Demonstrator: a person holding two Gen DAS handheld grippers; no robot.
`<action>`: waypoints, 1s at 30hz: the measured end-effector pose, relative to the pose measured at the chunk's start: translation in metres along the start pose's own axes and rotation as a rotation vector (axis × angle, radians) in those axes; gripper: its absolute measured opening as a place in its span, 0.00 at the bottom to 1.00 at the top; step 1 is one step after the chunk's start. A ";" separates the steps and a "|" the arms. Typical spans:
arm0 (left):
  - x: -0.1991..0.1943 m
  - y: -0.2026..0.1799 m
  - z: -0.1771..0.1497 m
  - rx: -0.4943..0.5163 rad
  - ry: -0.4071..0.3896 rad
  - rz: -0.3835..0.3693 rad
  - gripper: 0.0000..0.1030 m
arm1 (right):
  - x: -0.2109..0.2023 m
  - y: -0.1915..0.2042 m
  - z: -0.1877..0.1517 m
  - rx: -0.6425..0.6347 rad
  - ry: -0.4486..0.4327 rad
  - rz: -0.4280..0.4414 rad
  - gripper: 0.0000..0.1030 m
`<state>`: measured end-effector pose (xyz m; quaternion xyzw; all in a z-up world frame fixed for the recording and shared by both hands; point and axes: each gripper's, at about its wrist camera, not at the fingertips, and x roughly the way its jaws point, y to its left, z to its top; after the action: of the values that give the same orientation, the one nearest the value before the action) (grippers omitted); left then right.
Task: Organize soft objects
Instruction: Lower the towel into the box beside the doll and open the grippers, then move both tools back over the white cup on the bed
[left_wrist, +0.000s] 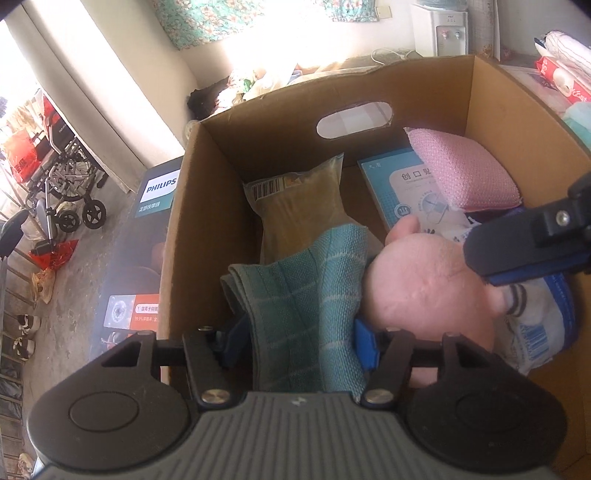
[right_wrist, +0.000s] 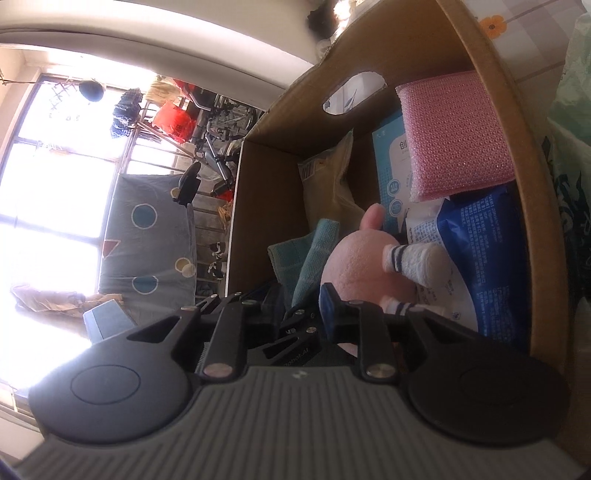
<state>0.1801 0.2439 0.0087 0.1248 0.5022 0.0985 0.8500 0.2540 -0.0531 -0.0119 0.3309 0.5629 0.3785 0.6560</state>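
Saw left gripper (left_wrist: 295, 336) with jaws about half open and the cloth (left_wrist: 306, 295) lying loose between them, neither pad visibly pinching it. Noted that teal cloth draped down inside the box (left_wrist: 266, 110), near its front wall, one edge against the plush (left_wrist: 424, 280). Found right gripper (right_wrist: 284, 310) with jaws only a little apart and nothing seen clamped between them; made out its blue pad (right_wrist: 328, 306) touching the pink plush from the side. Could not tell whether any real grip was left there. Spotted the plush in the box too, just right of the cloth, its striped white leg (right_wrist: 417, 262) resting on the wipes pack (right_wrist: 487, 251).

Beyond those, made out a yellow pack (left_wrist: 299, 206) leaning toward the box's back wall, a blue carton (left_wrist: 391, 184) beside it, and a pink sponge (left_wrist: 465, 170) lying on top of the carton near the right wall. Noticed an oval handle hole (left_wrist: 354, 120) cut in the back wall.

Outside, saw a Philips carton (left_wrist: 155, 192) standing against the box's left wall and a wheelchair (left_wrist: 66, 184) well apart by the window.
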 end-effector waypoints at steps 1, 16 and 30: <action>-0.005 0.001 0.001 -0.008 -0.016 0.003 0.67 | -0.003 0.001 -0.001 -0.004 -0.004 0.001 0.23; -0.124 -0.032 -0.019 -0.063 -0.292 -0.140 0.89 | -0.090 0.012 -0.050 -0.092 -0.158 0.049 0.33; -0.175 -0.167 -0.033 0.065 -0.402 -0.457 0.90 | -0.280 -0.070 -0.113 -0.047 -0.482 -0.078 0.42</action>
<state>0.0749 0.0384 0.0864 0.0528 0.3418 -0.1383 0.9280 0.1287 -0.3301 0.0484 0.3743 0.3934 0.2760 0.7931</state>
